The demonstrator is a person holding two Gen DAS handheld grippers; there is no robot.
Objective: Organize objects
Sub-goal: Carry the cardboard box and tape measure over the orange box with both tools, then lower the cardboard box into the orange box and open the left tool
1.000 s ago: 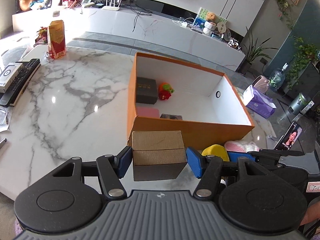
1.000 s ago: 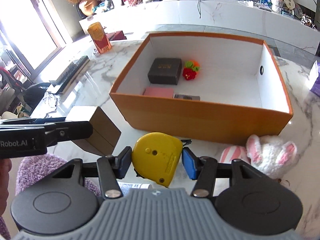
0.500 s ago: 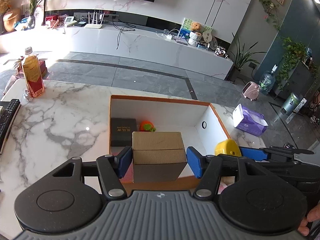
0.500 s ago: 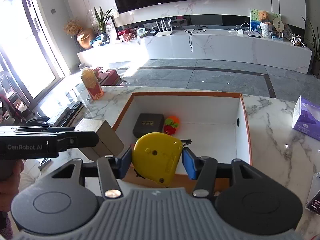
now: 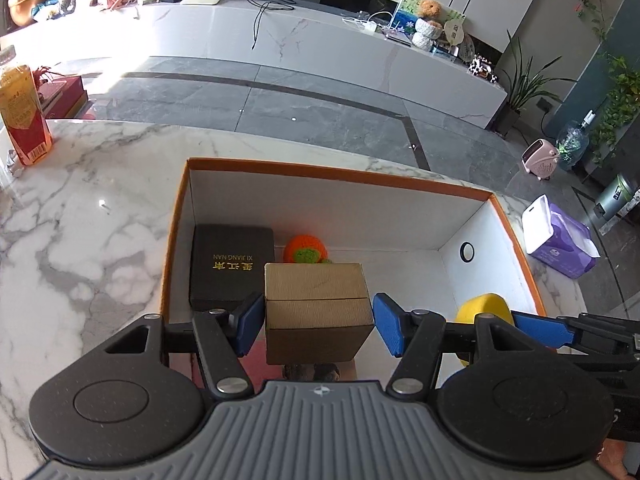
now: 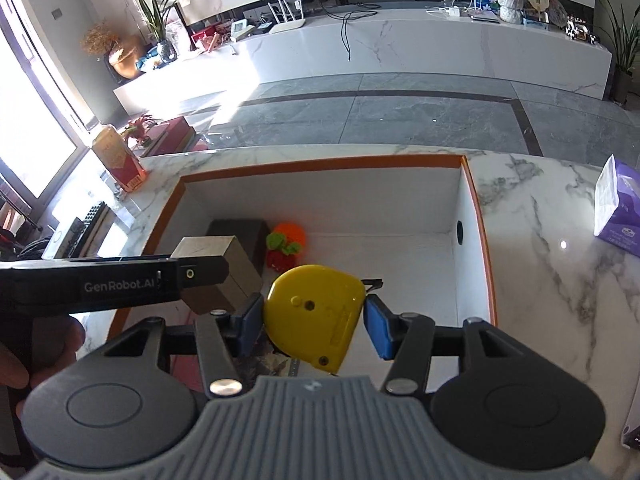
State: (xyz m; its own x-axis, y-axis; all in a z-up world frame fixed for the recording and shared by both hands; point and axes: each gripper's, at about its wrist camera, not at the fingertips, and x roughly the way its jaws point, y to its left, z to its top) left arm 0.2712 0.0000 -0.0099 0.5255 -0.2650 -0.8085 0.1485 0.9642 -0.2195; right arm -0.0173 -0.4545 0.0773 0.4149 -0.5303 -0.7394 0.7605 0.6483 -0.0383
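An orange box with a white inside [image 5: 512, 232] [image 6: 476, 216] stands on the marble table. Inside lie a black case [image 5: 230, 260], an orange-green knitted toy [image 5: 306, 250] [image 6: 288, 242] and a pink item. My left gripper [image 5: 318, 322] is shut on a brown cardboard box [image 5: 316, 308] and holds it over the box's near left part. My right gripper [image 6: 314, 318] is shut on a yellow tape measure [image 6: 316, 312], held over the box's near middle, right of the left gripper [image 6: 120, 282]. The tape measure also shows in the left wrist view [image 5: 484, 308].
A red-yellow carton [image 5: 24, 120] [image 6: 120, 160] stands at the table's far left. A purple tissue pack [image 5: 560, 244] [image 6: 616, 208] lies right of the box. A keyboard [image 6: 80, 232] lies at the left edge. The table's far edge drops to a grey floor.
Both grippers have risen from the table in front of the box and moved forward over it, each still holding its object. The views now tilt down into the box.
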